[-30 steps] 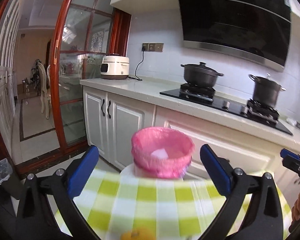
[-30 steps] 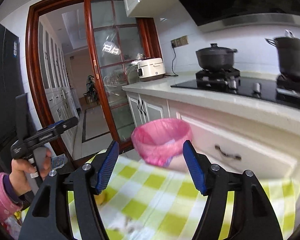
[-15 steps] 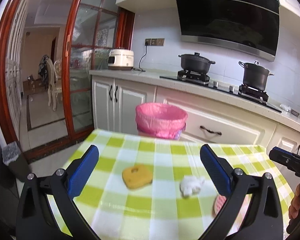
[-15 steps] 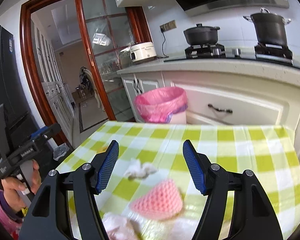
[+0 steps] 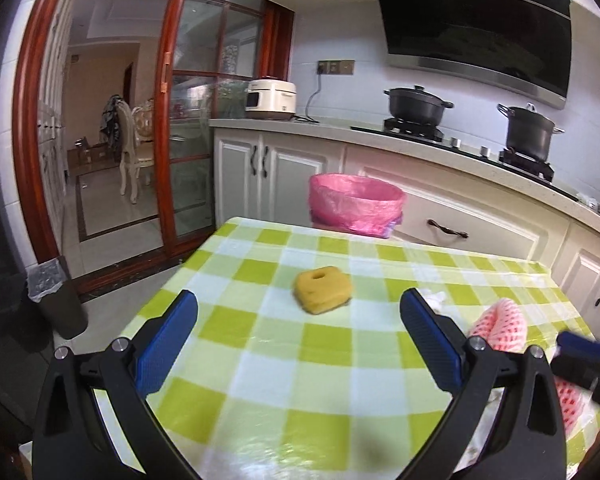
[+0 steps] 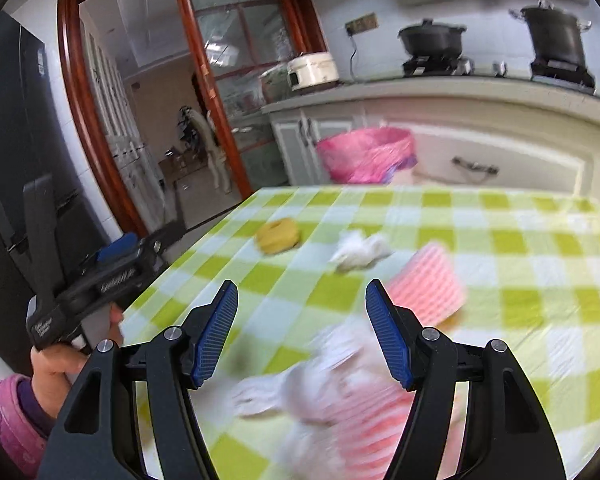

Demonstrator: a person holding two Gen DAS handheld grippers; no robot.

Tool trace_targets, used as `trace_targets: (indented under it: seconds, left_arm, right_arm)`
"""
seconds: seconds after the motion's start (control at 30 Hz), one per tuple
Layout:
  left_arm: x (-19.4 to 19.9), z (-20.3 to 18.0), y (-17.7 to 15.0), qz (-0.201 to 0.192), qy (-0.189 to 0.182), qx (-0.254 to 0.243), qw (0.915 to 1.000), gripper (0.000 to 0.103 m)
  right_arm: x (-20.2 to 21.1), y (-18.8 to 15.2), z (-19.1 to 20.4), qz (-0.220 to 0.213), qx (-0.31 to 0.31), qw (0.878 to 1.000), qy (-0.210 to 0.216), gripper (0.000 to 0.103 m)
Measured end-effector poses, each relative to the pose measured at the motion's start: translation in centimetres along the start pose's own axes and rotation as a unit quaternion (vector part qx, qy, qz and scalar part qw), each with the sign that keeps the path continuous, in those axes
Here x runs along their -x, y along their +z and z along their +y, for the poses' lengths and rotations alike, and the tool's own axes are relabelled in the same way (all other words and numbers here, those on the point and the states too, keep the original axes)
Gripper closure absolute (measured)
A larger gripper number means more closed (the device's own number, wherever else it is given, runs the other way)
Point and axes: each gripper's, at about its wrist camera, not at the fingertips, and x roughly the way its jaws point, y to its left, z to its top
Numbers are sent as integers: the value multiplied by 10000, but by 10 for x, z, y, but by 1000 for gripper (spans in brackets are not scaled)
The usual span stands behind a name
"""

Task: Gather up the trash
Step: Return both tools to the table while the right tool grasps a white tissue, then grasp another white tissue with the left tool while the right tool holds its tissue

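Note:
A yellow sponge [image 5: 323, 289] lies on the green checked table [image 5: 260, 360]; it also shows in the right wrist view [image 6: 278, 235]. A crumpled white tissue [image 6: 360, 251], a pink foam net [image 6: 426, 283] and a blurred white-and-pink wrapper [image 6: 340, 392] lie near it. A bin with a pink bag [image 5: 356, 204] stands beyond the table's far edge. My left gripper [image 5: 298, 344] is open and empty, short of the sponge. My right gripper [image 6: 302, 336] is open and empty above the wrapper.
White kitchen cabinets [image 5: 284, 172] and a counter with two black pots [image 5: 416, 104] run behind the bin. A glass sliding door [image 5: 188, 120] stands at left. A small dark bin [image 5: 56, 300] sits on the floor left of the table.
Both grippers have pulled back from the pink bin and tipped down, so the table with the sponge, tissue and foam nets has come into view. Both stay open.

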Motion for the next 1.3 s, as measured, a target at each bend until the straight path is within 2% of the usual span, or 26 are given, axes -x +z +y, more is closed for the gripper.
trace_targets:
  seconds: [0.1,0.23,0.37,0.47,0.6,0.7,0.87,0.9,0.97,1.0,1.03,1.1,1.3]
  left_arm:
    - [8,13,-2,-44,87,79,9999,5]
    - [18,22,-6,-53,121,133,9998,5]
    - [22,19,-12,-7,64,213,9998,5]
    - [21,7,-18,72,-77,230,9997,5]
    - [13,-17,-23,178,-279,-9,9995,5]
    - [7,-35,-26,281,-472,-106,9984,5]
    - [-4,-60,-28,360,-600,-358,9969,5]
    - [-6,-63,-27,374,-605,-395,9967,5]
    - [-12,-68,-27,412,-615,-443,9963,5]
    - [-16,-70,-26,438,-610,-456,9961,5]
    - [-19,-71,-25,454,-606,-458,9961,5]
    - [-29,-74,-23,508,-600,-430,9960,5]
    - [-69,-95,-13,692,-696,-477,9940,5]
  right_arm:
    - [-10,-15,12,246,76,9997,1,39]
    - [-1,-15,19,103,228,9997,-76,39]
    - [33,-7,-11,-205,5,9990,-389,39]
    - [62,-17,-45,-307,-235,9965,-738,39]
    - [78,-44,-81,-53,-489,9922,-1147,39]
    - [73,-61,-96,175,-701,9901,-1202,39]
    - [49,-77,-101,516,-674,9894,-1182,39]
    - [46,-80,-102,556,-712,9889,-1179,42]
    - [42,-84,-109,630,-844,9881,-1118,55]
    - [41,-82,-110,624,-853,9880,-1123,65]
    - [42,-80,-112,574,-855,9883,-1120,68]
    - [45,-74,-116,447,-906,9892,-1064,73]
    - [43,-41,-133,187,-915,9896,-1094,73]
